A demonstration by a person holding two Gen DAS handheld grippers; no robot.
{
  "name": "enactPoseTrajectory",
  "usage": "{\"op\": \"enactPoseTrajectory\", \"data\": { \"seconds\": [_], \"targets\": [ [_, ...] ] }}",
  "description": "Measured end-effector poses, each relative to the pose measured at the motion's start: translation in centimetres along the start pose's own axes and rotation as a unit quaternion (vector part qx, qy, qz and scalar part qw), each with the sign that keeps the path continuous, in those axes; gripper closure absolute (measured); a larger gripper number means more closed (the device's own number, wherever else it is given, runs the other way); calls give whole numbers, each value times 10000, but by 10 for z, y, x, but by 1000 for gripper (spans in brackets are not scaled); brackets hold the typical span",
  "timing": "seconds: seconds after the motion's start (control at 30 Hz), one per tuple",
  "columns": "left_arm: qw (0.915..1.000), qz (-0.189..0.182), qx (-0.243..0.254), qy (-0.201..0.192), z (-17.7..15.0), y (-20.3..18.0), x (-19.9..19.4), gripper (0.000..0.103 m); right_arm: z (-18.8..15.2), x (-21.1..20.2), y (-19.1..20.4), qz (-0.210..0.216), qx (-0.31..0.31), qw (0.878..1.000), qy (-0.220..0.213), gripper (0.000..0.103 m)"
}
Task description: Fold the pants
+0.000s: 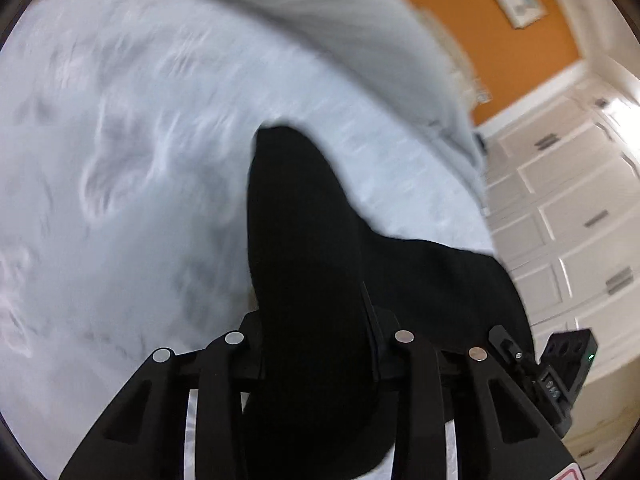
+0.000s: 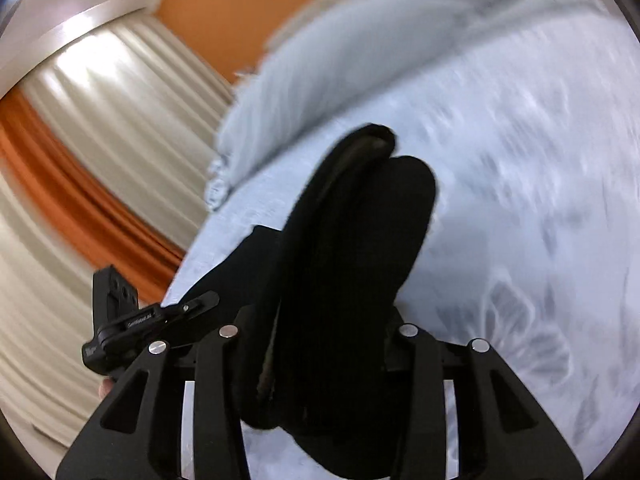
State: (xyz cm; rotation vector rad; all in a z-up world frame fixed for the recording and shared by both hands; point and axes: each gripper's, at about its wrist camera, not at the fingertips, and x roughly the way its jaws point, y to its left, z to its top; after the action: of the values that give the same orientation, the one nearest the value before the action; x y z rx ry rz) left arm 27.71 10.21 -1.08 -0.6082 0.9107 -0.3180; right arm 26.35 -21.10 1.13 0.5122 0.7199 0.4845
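The black pants (image 1: 304,240) hang bunched between the fingers of my left gripper (image 1: 316,320), which is shut on them above the white bed (image 1: 120,160). In the right wrist view the pants (image 2: 352,240) show a thick folded edge with a seam, and my right gripper (image 2: 320,320) is shut on them too. The cloth hides both sets of fingertips. More of the pants spreads to the right in the left wrist view (image 1: 460,288). The other gripper shows at the edge of each view: the right one (image 1: 560,364), the left one (image 2: 120,320). Both views are motion-blurred.
A grey-white pillow or blanket (image 1: 320,12) lies at the head of the bed, also in the right wrist view (image 2: 340,60). An orange wall (image 1: 500,20) and white cabinets (image 1: 580,208) stand to the right. Cream and orange curtains (image 2: 80,152) hang at the left.
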Motion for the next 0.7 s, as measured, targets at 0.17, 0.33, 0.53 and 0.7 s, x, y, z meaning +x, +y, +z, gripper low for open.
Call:
{"op": "enactPoseTrajectory", "data": {
  "seconds": [0.17,0.33,0.53,0.7],
  "targets": [
    [9959,802,234,336,-7,13,25,61,-20,17,-72,-1356,748,9863,565,45],
    [9894,1333,472,-319,-24,8,-3,64,-14,-20,-34,-1083,212,9939,40,56],
    [9821,1265,1291,-522,-18,-50,-2,42,-6,34,1,-1063,-358,9925,481,57],
    [9552,2243,1914,-270,-38,-37,53,45,-14,21,-65,-954,743,9919,387,103]
  ]
}}
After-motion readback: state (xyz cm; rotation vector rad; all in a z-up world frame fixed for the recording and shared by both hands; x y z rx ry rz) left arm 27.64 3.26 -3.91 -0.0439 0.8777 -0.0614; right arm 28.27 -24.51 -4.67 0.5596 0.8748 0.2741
